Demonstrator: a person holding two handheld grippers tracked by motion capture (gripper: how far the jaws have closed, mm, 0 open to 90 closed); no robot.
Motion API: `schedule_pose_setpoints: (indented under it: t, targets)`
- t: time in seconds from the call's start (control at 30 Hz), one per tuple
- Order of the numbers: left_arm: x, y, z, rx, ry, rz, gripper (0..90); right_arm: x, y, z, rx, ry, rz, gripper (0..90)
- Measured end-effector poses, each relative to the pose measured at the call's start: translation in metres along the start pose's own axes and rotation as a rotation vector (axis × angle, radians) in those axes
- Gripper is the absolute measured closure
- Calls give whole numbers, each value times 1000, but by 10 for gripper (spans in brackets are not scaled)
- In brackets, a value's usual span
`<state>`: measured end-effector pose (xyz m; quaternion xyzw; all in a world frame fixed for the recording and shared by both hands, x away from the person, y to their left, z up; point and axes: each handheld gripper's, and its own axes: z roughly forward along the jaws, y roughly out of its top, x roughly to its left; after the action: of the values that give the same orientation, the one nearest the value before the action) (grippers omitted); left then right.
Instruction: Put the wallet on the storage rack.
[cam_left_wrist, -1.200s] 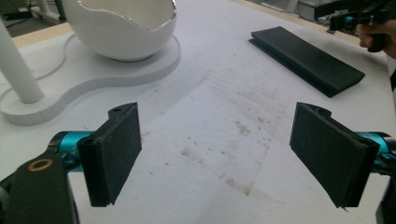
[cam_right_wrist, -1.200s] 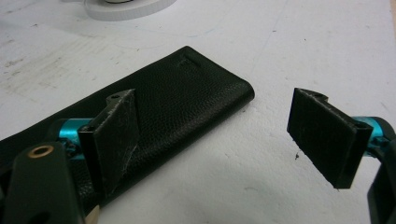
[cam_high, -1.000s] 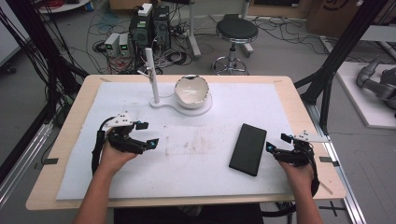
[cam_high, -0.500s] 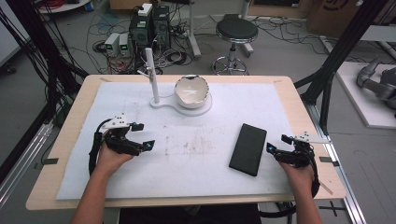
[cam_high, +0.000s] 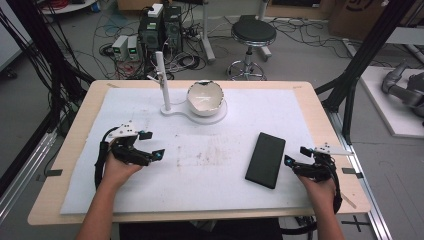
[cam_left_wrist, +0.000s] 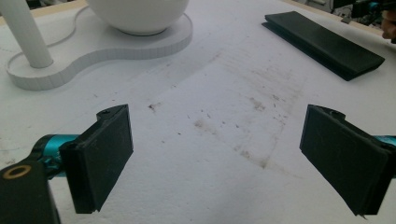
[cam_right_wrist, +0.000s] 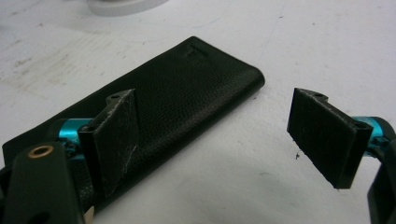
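Note:
A flat black leather case (cam_high: 265, 160) lies on the white mat at the right. My right gripper (cam_high: 296, 155) rests just right of its near end, open; in the right gripper view its left jaw hangs over the case (cam_right_wrist: 187, 93), the right jaw over bare mat, and nothing is held in my right gripper (cam_right_wrist: 219, 140). My left gripper (cam_high: 152, 144) stands open over the left of the mat, and between its jaws my left gripper (cam_left_wrist: 224, 158) has only stained mat. A white bowl (cam_high: 205, 96) sits on a white base (cam_high: 175, 111) with an upright post (cam_high: 161, 75).
The white mat (cam_high: 210, 190) covers most of the wooden table (cam_high: 70, 150). From the left gripper view the bowl (cam_left_wrist: 137, 14), post (cam_left_wrist: 28, 37) and case (cam_left_wrist: 327, 44) lie ahead. Beyond the table stand a stool (cam_high: 252, 35) and cabled equipment (cam_high: 160, 25).
My left gripper has drifted slightly to the left, still open. The right gripper and the case have not moved.

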<state>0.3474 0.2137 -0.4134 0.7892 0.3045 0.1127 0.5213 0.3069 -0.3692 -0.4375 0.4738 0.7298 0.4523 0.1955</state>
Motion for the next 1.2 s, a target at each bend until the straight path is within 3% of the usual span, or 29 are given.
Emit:
schedule_pose_setpoints:
  t: [0.23,0.43,0.63,0.7,1.0,1.2]
  targets:
    - [-2,0,0,10,15,8,95,9,-2,-2,14,16,4,178]
    - [-3,0,-1,13,17,11,95,20,-2,8,41,47,3,178]
    - [-1,0,-2,12,19,5,95,32,-3,25,127,57,-22,178]
    - [-1,0,-3,10,19,4,95,35,-2,27,157,36,-36,178]
    - [0,-1,-4,9,30,-1,95,34,-3,28,170,40,-4,178]
    - [0,-1,-4,12,26,2,95,30,-4,29,205,78,69,178]
